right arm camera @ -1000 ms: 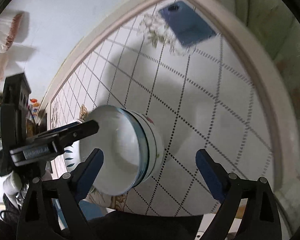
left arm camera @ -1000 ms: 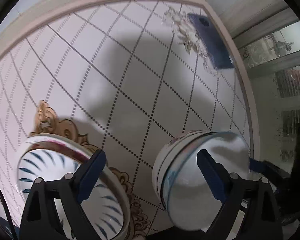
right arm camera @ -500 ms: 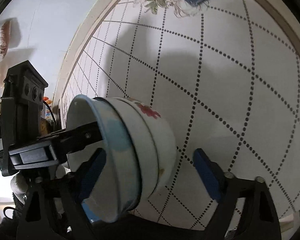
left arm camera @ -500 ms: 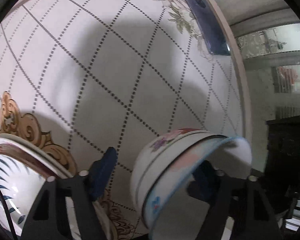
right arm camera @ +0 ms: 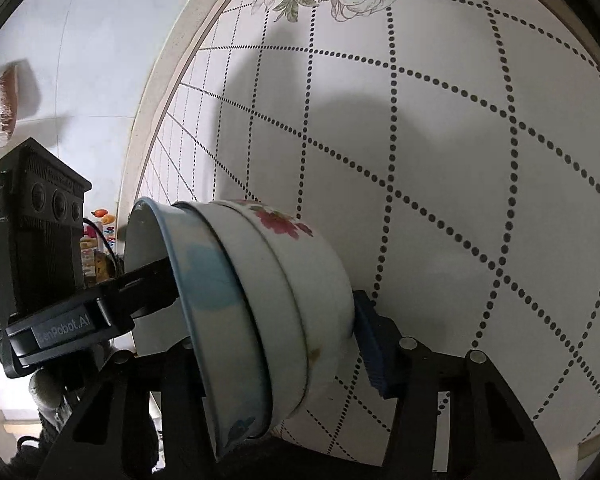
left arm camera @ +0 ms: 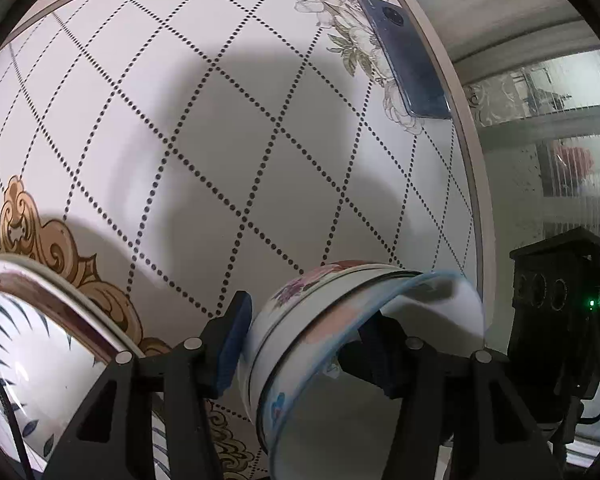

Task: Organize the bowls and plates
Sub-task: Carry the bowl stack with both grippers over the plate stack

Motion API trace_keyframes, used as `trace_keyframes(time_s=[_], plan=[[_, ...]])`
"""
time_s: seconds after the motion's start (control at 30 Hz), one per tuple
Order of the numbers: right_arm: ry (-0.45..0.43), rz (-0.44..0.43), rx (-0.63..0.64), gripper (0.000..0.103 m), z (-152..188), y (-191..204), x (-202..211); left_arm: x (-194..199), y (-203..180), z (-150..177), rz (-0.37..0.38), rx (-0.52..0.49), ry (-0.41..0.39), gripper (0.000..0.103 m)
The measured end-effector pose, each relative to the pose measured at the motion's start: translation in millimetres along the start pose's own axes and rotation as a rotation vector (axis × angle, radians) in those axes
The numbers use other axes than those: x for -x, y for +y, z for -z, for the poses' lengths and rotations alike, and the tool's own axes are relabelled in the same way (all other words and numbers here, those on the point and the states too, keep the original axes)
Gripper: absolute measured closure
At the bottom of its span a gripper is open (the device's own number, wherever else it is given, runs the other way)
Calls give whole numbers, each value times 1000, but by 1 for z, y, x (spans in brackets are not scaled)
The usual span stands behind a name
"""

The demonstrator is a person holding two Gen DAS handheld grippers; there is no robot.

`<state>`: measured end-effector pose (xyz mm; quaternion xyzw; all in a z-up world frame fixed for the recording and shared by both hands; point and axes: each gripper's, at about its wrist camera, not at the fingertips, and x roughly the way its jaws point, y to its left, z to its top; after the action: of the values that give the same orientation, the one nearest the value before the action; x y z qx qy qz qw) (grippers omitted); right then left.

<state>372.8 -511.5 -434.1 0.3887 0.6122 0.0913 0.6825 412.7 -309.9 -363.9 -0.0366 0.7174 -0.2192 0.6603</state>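
The stack of nested bowls (left arm camera: 364, 320) stands on the patterned table (left arm camera: 220, 140) near its front edge, a blue-rimmed bowl sitting inside a flowered one; in the right wrist view the same stack (right arm camera: 268, 304) fills the lower middle. Both grippers straddle its wall from opposite sides. The left gripper (left arm camera: 300, 344) has one blue pad against the flowered outer wall and its other finger reaching inside the rim; the right gripper (right arm camera: 268, 320) has a blue pad on the outer wall, and its inner finger is hidden behind the bowls. A second ago both sets of jaws stood wide with the stack loose between them, and both have just been closing; now each is about half shut with the bowl wall between the fingers, and the outer pads appear to press on it, so I judge both grips made or all but made.

For the task this suggests the two-handed pick of the stack is ready and a lift could follow; the risk I see is the inner bowl shifting if the two sides rise unevenly.

To the left of the stack a wide plate with blue leaf strokes (left arm camera: 32, 360) rests on the table, apart from the bowls; a dark phone (left arm camera: 408, 56) lies at the far corner.
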Motion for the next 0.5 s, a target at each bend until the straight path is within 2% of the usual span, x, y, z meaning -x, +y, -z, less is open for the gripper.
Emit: trace_keyframes(time_s=[0.27,0.5], plan=[[31,9,-17,48,-5,13,-12,8,4,7,-15,24,11,52],[37,17,8,48,-7,37,-9,36,10,13,-2,44,-12,52]])
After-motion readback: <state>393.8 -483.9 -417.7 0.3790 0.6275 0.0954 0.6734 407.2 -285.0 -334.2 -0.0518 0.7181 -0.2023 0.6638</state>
